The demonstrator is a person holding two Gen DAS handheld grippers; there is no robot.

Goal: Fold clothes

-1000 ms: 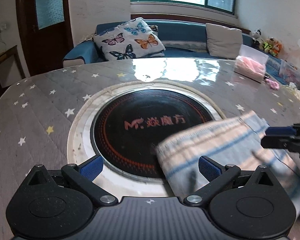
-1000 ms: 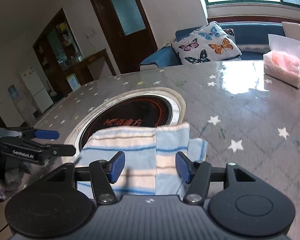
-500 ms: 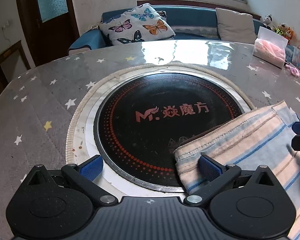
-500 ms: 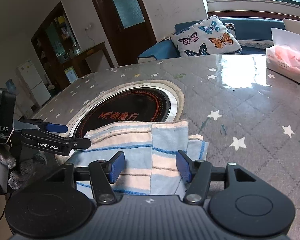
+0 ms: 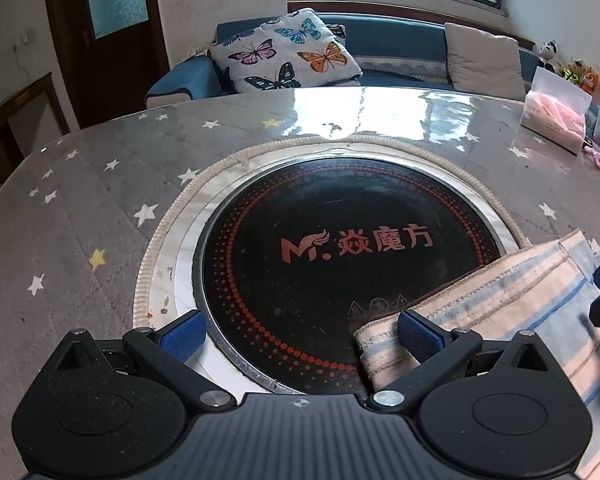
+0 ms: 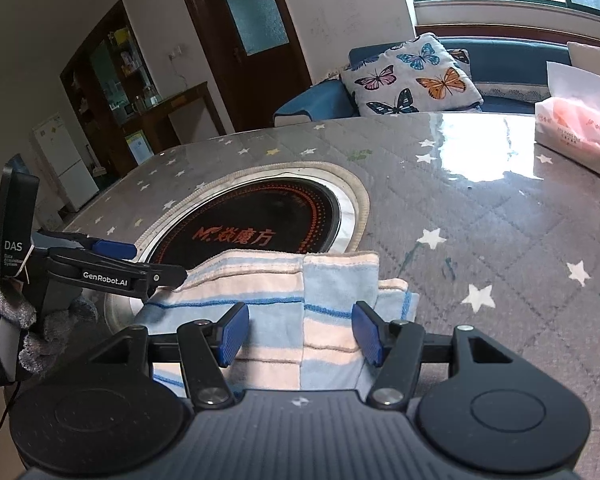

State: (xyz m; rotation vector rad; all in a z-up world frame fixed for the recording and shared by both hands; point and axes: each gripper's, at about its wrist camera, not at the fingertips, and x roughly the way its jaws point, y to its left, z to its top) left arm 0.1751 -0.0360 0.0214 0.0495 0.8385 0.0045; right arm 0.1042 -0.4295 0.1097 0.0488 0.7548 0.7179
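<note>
A folded blue, white and peach striped cloth (image 6: pixel 300 304) lies flat on the table, its far edge over the rim of the round black cooktop (image 6: pixel 260 220). In the left wrist view the cloth (image 5: pixel 512 304) is at the lower right. My right gripper (image 6: pixel 300 334) is open and empty just above the cloth's near part. My left gripper (image 5: pixel 298 336) is open and empty over the cooktop's (image 5: pixel 340 256) near rim, at the cloth's left end. It also shows in the right wrist view (image 6: pixel 140 258), fingers beside the cloth's left corner.
The table (image 5: pixel 80 220) has a grey star-patterned cover under clear plastic. A pink tissue pack (image 6: pixel 580 136) stands at the far right, also in the left wrist view (image 5: pixel 556 120). A sofa with a butterfly cushion (image 5: pixel 284 56) is behind the table.
The cloth, lifted and blurred a second ago, now lies flat and still. My left gripper has drawn back and left of it; the right gripper barely moved.
</note>
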